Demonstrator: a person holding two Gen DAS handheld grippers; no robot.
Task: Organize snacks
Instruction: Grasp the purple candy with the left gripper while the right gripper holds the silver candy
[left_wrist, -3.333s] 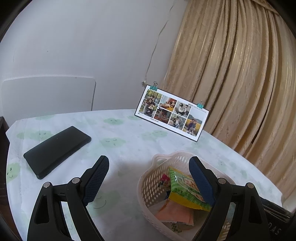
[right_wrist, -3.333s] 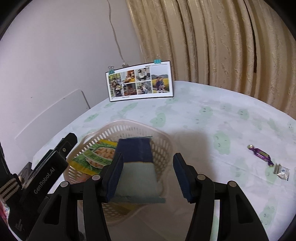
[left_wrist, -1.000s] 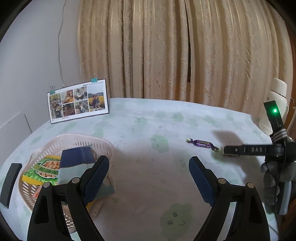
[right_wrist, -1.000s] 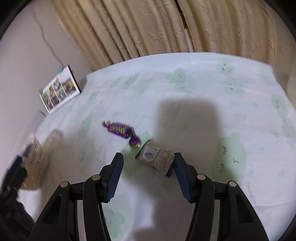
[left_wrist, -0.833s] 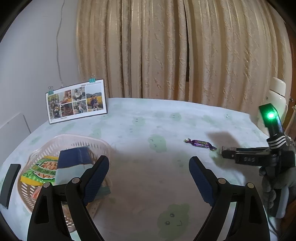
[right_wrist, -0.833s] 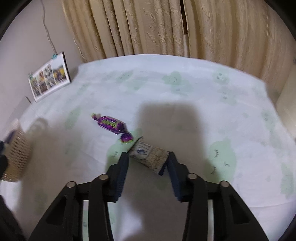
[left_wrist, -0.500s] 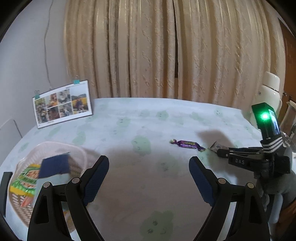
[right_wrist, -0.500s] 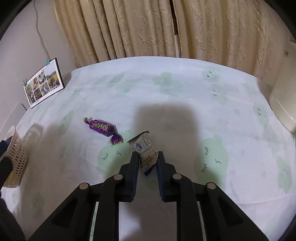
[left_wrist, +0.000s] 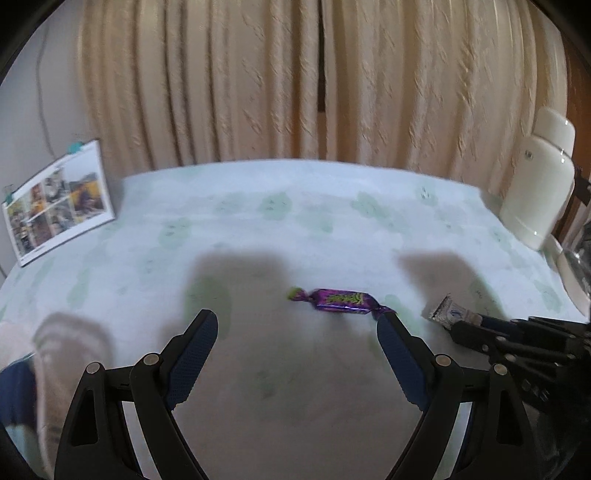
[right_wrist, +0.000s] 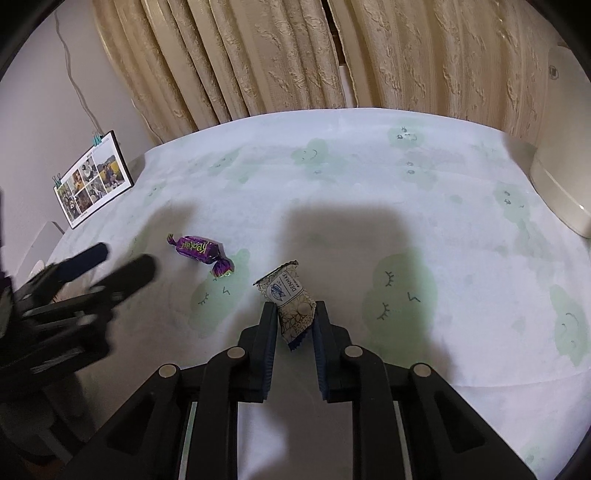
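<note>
While the right gripper (right_wrist: 294, 314) pinches a small cream-and-brown snack packet (right_wrist: 289, 295) between its two fingers, low in the middle of the right wrist view, the packet's printed end sticks out ahead of the tips and slants toward the upper left. In the left wrist view that same packet (left_wrist: 448, 316) shows at the right edge, poking from the closed black fingertips just above the tablecloth (left_wrist: 295, 221), a pale cloth with green cloud faces.

The left gripper (left_wrist: 297, 341) has its jaws spread wide with nothing between them, held over the cloth at the bottom of its own frame. Just ahead of it, nearer its right finger, lies a purple twist-wrapped candy (left_wrist: 341, 300); one twisted end comes very close to that fingertip, though I cannot tell if they touch. In the right wrist view the candy (right_wrist: 201, 253) lies left of centre, near the held packet but apart from it, with the left gripper blurred at the left edge.

At the lower left of the left wrist view, blurred, is the rim of a pale basket (left_wrist: 55, 347) with something dark blue inside. A photo card (left_wrist: 55, 206) stands at the left, a cream flask (left_wrist: 535, 192) at the right, and beige curtains (left_wrist: 295, 81) hang across the top.
</note>
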